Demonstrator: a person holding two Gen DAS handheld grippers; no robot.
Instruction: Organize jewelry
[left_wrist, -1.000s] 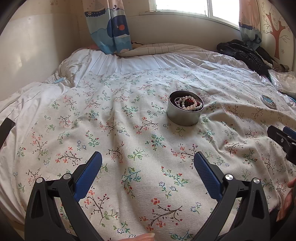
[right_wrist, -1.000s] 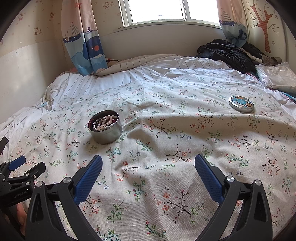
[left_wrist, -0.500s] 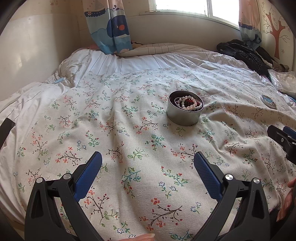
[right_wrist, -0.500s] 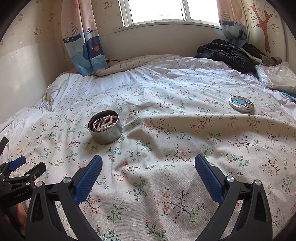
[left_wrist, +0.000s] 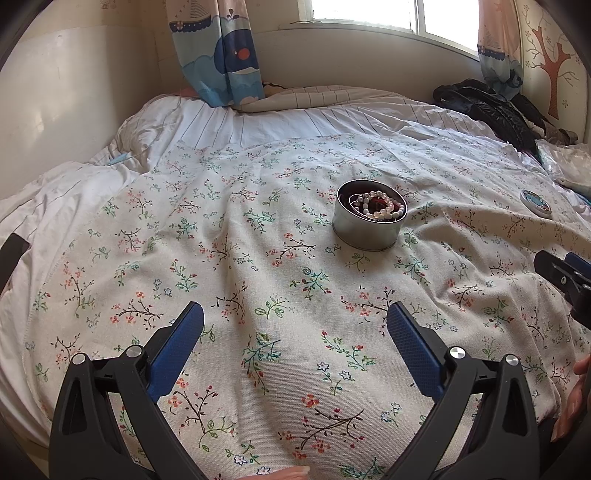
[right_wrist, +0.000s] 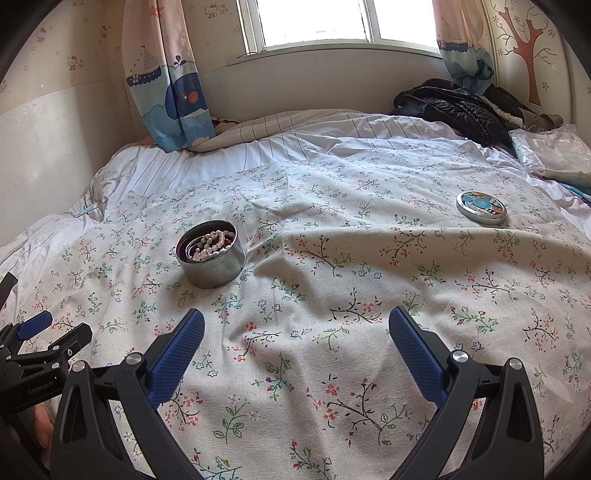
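Floral bedspread (left_wrist: 258, 258) under a bright window. Left gripper (left_wrist: 295, 332) low over the cloth, jaws spread wide, nothing between them. Round tin (left_wrist: 369, 225) of bead bracelets (left_wrist: 380, 206) ahead of the jaws, toward the right finger, well apart. Right gripper (right_wrist: 295, 328) likewise gaping and empty; tin ahead-left of its jaws, flat lid (right_wrist: 481, 207) far ahead-right.

Left hand-held gripper (left_wrist: 293, 317) and right hand-held gripper (right_wrist: 295, 325) side by side, both wide apart, empty.
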